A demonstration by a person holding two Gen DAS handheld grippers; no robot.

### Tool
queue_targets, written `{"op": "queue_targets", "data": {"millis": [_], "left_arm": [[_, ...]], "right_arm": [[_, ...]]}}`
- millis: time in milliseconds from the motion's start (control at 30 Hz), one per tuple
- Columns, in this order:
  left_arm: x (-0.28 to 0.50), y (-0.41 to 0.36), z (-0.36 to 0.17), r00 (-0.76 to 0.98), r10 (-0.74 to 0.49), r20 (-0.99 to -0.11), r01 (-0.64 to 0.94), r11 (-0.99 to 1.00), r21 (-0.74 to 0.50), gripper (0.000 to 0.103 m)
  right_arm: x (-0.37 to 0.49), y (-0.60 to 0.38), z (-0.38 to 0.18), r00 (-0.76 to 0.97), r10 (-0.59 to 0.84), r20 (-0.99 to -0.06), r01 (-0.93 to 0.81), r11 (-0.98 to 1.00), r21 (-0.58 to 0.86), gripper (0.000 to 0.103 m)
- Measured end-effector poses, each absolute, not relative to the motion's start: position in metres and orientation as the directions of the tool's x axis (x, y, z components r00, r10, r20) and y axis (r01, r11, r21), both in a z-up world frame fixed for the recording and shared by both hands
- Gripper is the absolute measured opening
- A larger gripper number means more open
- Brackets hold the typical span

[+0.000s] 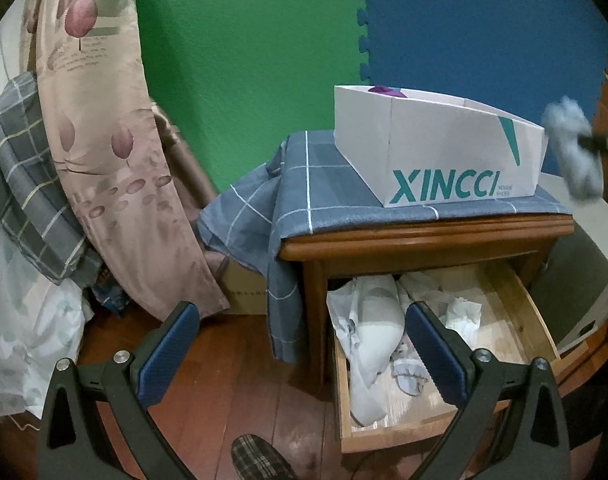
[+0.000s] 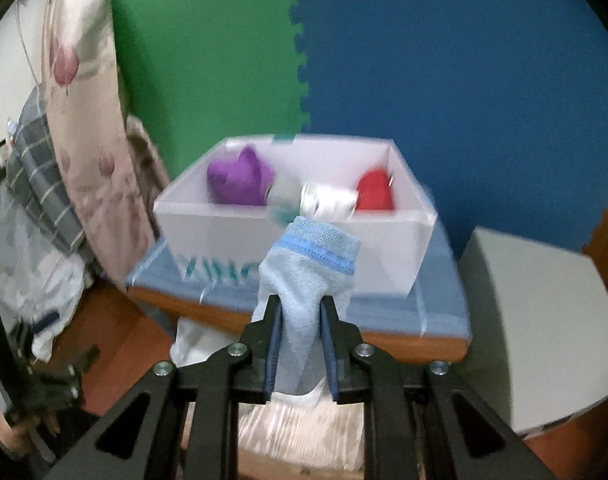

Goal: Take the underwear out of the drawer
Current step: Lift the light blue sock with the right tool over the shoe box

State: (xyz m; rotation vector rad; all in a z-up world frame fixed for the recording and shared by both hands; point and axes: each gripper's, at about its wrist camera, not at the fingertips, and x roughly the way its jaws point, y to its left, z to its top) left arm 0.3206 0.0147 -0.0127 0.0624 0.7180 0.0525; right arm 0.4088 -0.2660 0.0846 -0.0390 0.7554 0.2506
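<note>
The wooden nightstand's drawer [image 1: 516, 300] stands open with pale underwear [image 1: 364, 320] and crumpled white cloth inside. My left gripper [image 1: 300, 340] is open and empty, hovering in front of the drawer. My right gripper [image 2: 301, 320] is shut on a light blue piece of underwear [image 2: 308, 264] and holds it up in front of the white XINCCI box [image 2: 208, 224]. That garment [image 1: 572, 152] shows blurred at the right edge of the left wrist view, beside the box [image 1: 444, 148]. The box holds purple [image 2: 240, 178], white and red [image 2: 374, 192] items.
A checked blue cloth [image 1: 304, 184] covers the nightstand top and hangs down its left side. A floral curtain [image 1: 104, 140] and bedding stand left. A grey-white box [image 2: 540, 320] sits right of the nightstand. A slipper [image 1: 260, 460] is on the wooden floor.
</note>
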Motion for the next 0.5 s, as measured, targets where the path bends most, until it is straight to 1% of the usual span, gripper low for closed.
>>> {"op": "queue_targets", "data": {"millis": [200, 500], "left_arm": [[0.321, 0.01, -0.015, 0.745, 0.064, -0.664, -0.01, 0.996, 0.085, 0.102], [0.321, 0.01, -0.016, 0.743, 0.05, -0.667, -0.004, 0.997, 0.071, 0.102]], "right_arm": [[0.429, -0.275, 0.13, 0.762, 0.206, -0.614, -0.224, 0.973, 0.049, 0.019], [0.469, -0.257, 0.166, 0.805, 0.172, -0.567, -0.226, 0.974, -0.026, 0.019]]}}
